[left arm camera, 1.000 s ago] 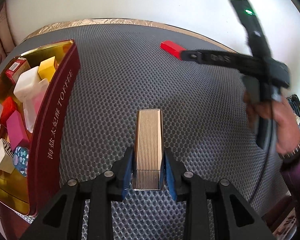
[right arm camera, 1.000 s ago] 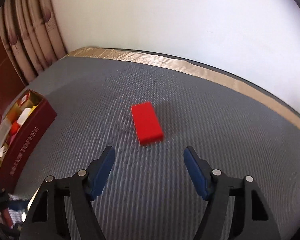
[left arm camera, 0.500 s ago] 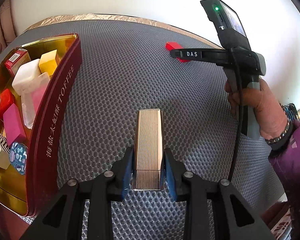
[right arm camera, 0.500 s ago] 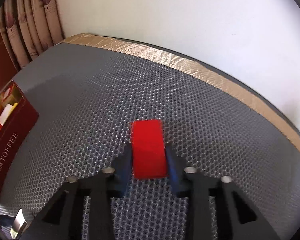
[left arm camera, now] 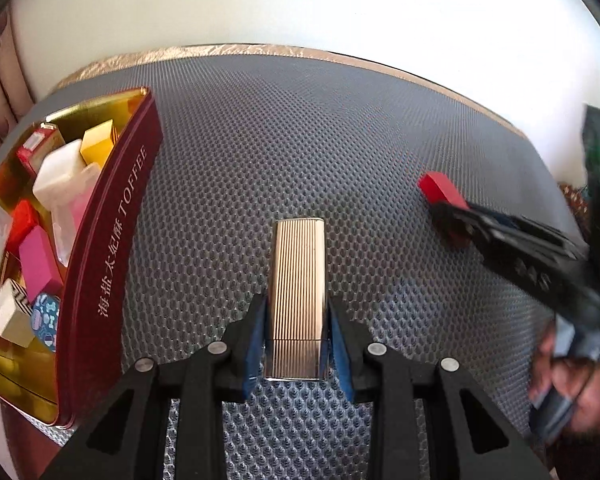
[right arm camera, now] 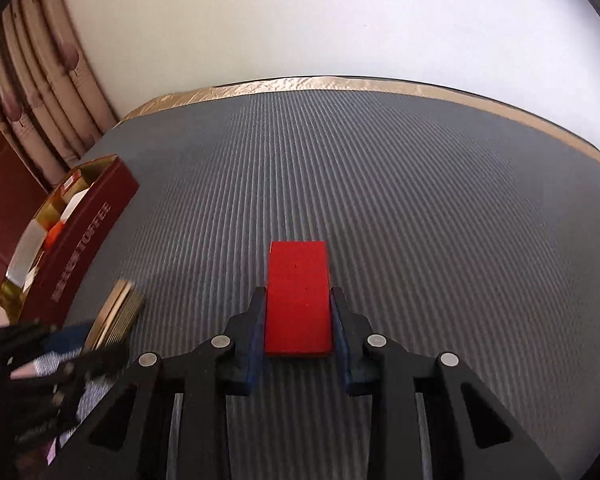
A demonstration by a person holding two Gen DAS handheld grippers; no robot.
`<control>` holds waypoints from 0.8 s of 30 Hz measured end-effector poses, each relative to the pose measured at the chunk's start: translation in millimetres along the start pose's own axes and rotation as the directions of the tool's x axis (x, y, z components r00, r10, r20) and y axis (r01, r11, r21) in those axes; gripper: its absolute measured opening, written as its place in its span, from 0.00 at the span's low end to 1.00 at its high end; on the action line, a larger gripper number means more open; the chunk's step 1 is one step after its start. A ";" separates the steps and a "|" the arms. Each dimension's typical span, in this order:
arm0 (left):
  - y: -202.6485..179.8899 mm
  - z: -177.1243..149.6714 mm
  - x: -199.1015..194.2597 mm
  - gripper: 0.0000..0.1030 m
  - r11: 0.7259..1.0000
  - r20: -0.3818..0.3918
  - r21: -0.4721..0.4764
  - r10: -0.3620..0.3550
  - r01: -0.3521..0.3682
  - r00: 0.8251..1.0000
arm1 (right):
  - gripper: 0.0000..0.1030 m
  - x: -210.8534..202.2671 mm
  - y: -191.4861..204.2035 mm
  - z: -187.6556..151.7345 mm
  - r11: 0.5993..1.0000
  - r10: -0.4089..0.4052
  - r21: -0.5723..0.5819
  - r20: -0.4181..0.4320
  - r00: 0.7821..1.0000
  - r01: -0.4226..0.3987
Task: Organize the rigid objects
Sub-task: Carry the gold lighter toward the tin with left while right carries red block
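Grey honeycomb mat (left arm camera: 300,140) with gold trim along its far edge, white wall behind. One ribbed gold case (left arm camera: 298,292), long axis pointing straight ahead, clamped at its near end between the blue pads of the left gripper (left arm camera: 298,344). One red block (right arm camera: 299,300), long axis likewise pointing forward, pinched by the right gripper (right arm camera: 299,344). One maroon toffee tin (left arm camera: 112,248) at the mat's left edge — holding several small blocks, partly hidden, so uncounted. Open mat lies between tin and both grippers.
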State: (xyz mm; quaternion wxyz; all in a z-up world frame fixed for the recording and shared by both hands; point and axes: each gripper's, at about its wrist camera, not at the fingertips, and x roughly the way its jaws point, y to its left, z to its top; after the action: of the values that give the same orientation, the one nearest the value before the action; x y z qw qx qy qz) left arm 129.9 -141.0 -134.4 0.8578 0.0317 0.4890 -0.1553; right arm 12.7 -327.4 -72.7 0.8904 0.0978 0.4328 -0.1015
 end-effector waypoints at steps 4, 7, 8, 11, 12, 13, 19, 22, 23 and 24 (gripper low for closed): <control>-5.6 -6.0 -0.4 0.30 0.999 0.031 0.025 0.026 -0.027 0.999 | 0.26 -1.7 3.0 -9.3 0.999 -0.034 -0.023 0.030 0.999 0.035; -12.0 -10.9 -2.9 0.30 0.998 0.056 0.049 0.045 -0.047 0.997 | 0.26 0.0 3.8 -8.8 0.998 -0.045 -0.031 0.031 0.999 0.046; -13.6 -13.2 -3.4 0.30 0.997 0.062 0.057 0.049 -0.053 0.997 | 0.26 0.9 4.8 -8.8 0.998 -0.045 -0.031 0.031 0.999 0.046; -23.1 -20.7 -7.6 0.30 0.996 0.067 0.069 0.048 -0.053 0.997 | 0.26 1.2 7.1 -9.5 0.998 -0.055 -0.039 0.031 0.998 0.056; -26.1 -20.7 -14.0 0.30 0.997 0.065 0.062 0.038 -0.042 0.997 | 0.26 1.7 9.4 -9.5 0.997 -0.058 -0.041 0.031 0.998 0.060; -26.7 -21.6 -17.3 0.30 0.998 0.065 0.052 0.027 -0.030 0.998 | 0.26 1.6 10.0 -9.4 0.997 -0.060 -0.042 0.031 0.998 0.061; -30.1 -17.8 -54.6 0.30 0.997 0.125 0.059 0.037 -0.044 0.991 | 0.26 2.3 10.5 -8.6 0.998 -0.055 -0.039 0.031 0.998 0.057; -34.5 -20.0 -85.4 0.30 0.995 0.193 0.069 0.060 -0.075 0.979 | 0.26 2.5 10.8 -8.0 0.997 -0.059 -0.041 0.031 0.998 0.060; -34.7 -20.3 -94.0 0.30 0.994 0.214 0.071 0.068 -0.085 0.974 | 0.26 2.4 10.7 -8.0 0.997 -0.059 -0.041 0.031 0.998 0.060; -34.6 -19.6 -107.1 0.30 0.993 0.241 0.072 0.078 -0.098 0.967 | 0.26 2.4 10.8 -8.1 0.997 -0.059 -0.041 0.031 0.998 0.060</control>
State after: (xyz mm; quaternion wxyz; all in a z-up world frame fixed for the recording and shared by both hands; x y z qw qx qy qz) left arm 52.6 -144.6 -50.3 0.9142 0.0703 0.3738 -0.1398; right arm 10.9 -315.2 -78.6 0.8951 0.0648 0.4243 -0.1203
